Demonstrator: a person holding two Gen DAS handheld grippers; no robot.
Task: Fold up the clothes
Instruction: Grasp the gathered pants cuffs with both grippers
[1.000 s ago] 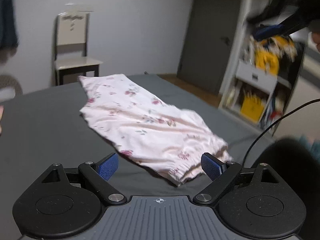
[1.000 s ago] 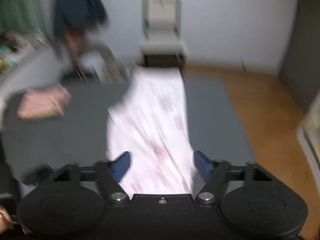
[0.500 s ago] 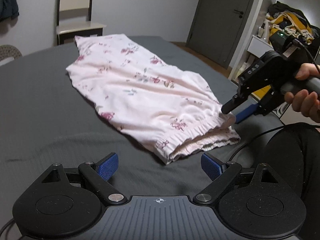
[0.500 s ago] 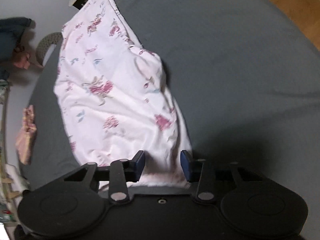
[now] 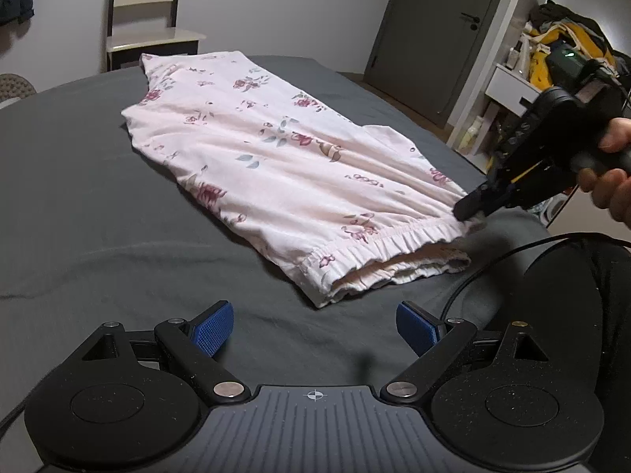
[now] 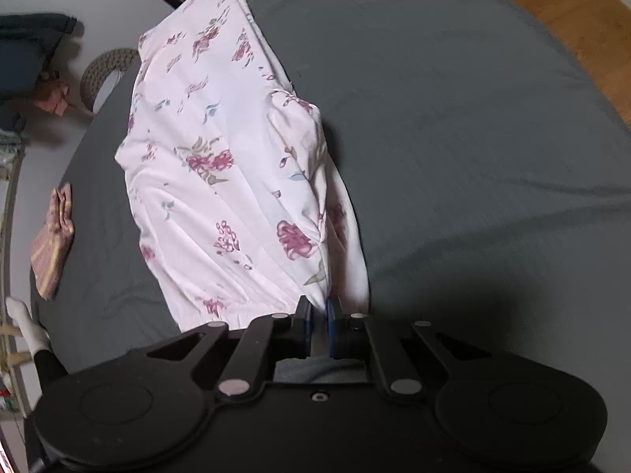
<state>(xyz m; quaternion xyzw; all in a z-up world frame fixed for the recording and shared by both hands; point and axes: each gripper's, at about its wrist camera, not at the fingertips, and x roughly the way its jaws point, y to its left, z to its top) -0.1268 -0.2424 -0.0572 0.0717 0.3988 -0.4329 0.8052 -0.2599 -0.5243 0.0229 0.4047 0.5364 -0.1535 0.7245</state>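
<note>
While the floral pink pajama pants (image 5: 276,169) lie folded lengthwise on a dark grey bed sheet (image 5: 79,205), their long axis runs from the chair (image 5: 150,35) at the upper left of the left wrist frame down to the gathered waistband (image 5: 386,244) at lower right. The right claw (image 6: 318,315), gripped by a hand (image 5: 611,181) at the right edge, is pinched closed on the waistband's corner. The left claw (image 5: 313,325) hovers near the waistband at the frame's bottom, its blue pads spread wide and touching nothing. A small striped pink cloth (image 6: 53,240) lies at the bed's left edge.
</note>
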